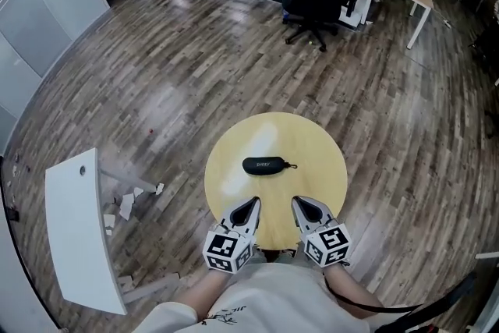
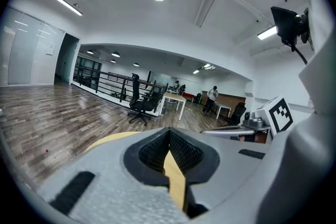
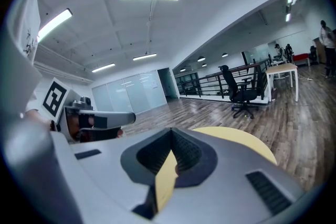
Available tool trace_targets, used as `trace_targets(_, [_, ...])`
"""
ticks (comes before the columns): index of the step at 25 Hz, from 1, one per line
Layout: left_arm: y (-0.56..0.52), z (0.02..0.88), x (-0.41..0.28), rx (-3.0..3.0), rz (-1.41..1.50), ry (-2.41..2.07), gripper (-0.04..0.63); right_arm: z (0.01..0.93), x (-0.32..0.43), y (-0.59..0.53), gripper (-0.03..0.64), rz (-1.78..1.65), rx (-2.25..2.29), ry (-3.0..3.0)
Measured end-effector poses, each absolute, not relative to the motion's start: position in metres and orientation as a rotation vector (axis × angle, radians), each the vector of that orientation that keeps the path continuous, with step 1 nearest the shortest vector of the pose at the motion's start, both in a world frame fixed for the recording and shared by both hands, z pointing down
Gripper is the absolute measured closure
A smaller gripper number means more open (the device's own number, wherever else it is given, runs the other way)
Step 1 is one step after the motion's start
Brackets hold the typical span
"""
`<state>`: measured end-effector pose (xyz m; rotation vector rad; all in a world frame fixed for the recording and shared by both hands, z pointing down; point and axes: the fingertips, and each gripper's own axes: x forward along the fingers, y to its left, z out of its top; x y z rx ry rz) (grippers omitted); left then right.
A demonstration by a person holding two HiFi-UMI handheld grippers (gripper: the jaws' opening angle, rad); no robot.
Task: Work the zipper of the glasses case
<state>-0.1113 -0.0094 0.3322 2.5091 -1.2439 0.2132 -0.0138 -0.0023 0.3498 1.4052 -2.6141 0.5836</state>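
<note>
Glasses case lies flat at tabletop centre, zipper pull at its 3 o'clock end. Left gripper and right gripper sit at 6 o'clock edge, jaws together, empty. Likely staged for reach; case untouched.

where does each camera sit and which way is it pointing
Head view: on the person's head, looking steeply down at the round table with the glasses case; shows left gripper, right gripper and shirt.
Left gripper view: on the left gripper, facing across the floor toward the office chair; shows its shut jaws, the right gripper beside.
Right gripper view: on the right gripper, facing likewise; shows its shut jaws, the left gripper beside.
Shared: both gripper views catch the round table and office chair, not the case.
</note>
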Motion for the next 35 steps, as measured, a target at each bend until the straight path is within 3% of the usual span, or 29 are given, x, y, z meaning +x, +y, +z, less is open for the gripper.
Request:
trace_targets(13, [-0.104,0.426,-0.095,2.442,0.403,-1.194,0.59,0.486,0.033,-0.104,0.615,0.549,1.309,-2.405])
trace_targets(21, [-0.164,0.53,-0.099,2.262,0.464,-1.216,0.589,0.569,0.015,-0.164,0.612,0.456,0.999,-2.436])
trace_targets(30, [-0.191,0.583,-0.101,2.212,0.571,-1.155,0.59,0.612,0.002,-0.189,0.612,0.215,0.454,-2.425])
trace_targets(35, [-0.193,0.588,-0.097,2.242,0.6,-1.126,0.59,0.623,-0.004,-0.194,0.56,0.062,0.185,-2.361])
